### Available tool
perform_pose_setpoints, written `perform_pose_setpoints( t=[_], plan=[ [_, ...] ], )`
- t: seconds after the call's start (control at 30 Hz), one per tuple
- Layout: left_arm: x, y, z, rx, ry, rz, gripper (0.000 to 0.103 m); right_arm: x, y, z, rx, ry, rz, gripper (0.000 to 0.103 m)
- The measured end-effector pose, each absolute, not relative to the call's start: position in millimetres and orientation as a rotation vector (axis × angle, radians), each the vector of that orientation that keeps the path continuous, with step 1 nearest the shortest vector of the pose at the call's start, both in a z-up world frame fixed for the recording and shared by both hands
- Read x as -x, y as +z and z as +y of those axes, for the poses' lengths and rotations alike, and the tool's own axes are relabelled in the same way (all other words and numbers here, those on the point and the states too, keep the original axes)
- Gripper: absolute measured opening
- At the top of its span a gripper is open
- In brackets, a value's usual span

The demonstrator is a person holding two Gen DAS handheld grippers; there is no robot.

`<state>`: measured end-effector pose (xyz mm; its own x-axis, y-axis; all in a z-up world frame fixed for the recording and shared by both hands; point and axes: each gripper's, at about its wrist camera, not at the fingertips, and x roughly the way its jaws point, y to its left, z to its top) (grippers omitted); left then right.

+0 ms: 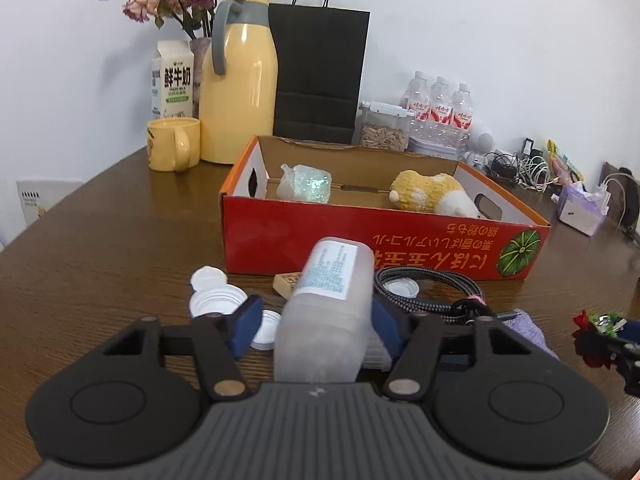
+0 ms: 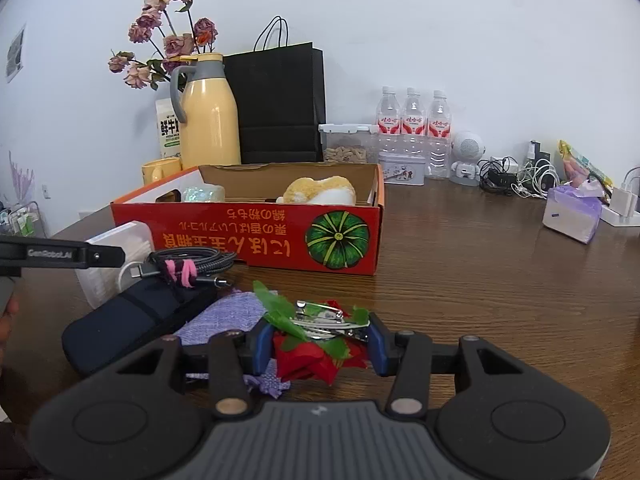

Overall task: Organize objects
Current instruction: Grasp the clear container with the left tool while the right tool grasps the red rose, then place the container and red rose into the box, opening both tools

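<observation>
A red cardboard box point(image 1: 360, 240) point(image 2: 248, 236) stands open on the brown table and holds a wrapped greenish bundle point(image 1: 306, 184) and a yellow plush toy point(image 1: 428, 192). My left gripper point(image 1: 316, 320) is open around a frosted plastic container point(image 1: 328, 304); a gap shows beside its left pad. My right gripper point(image 2: 320, 344) is open around a red fabric flower with green leaves point(image 2: 308, 354) and a metal nail clipper point(image 2: 332, 320) lying on top. The flower also shows at the right edge of the left wrist view point(image 1: 596, 332).
White bottle caps point(image 1: 216, 300), a braided cable point(image 1: 432, 292) point(image 2: 192, 264), a purple cloth point(image 2: 236, 312), a dark pouch point(image 2: 128, 320) and a small tan block point(image 1: 286, 282) lie in front of the box. A jug point(image 1: 240, 80), mug point(image 1: 172, 144), black bag point(image 1: 320, 76), bottles point(image 2: 412, 120) and tissue pack point(image 2: 572, 216) stand behind.
</observation>
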<state>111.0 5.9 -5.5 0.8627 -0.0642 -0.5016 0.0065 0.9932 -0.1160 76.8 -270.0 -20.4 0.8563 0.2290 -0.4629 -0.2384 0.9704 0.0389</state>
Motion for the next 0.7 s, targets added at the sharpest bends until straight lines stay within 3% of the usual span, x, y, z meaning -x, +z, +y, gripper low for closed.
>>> perform_pose_setpoints(
  t=[0.1, 0.13, 0.17, 0.23, 0.7],
  plan=[
    [-114, -7, 7, 0.132, -0.035, 0.535, 0.057, -78, -21, -267, 0.021, 0.253, 0.486, 0.045],
    [-115, -7, 8, 0.14, -0.039, 0.535, 0.055, -79, -21, -267, 0.02, 0.254, 0.486, 0.045],
    [-115, -7, 9, 0.146, -0.046, 0.533, 0.046, -79, -22, -266, 0.022, 0.255, 0.486, 0.045],
    [-115, -8, 7, 0.144, -0.049, 0.527, 0.043, -78, -22, -264, 0.023, 0.259, 0.485, 0.045],
    [-99, 15, 7, 0.141, -0.061, 0.417, 0.043, -84, -7, -259, 0.032, 0.273, 0.435, 0.045]
  ],
)
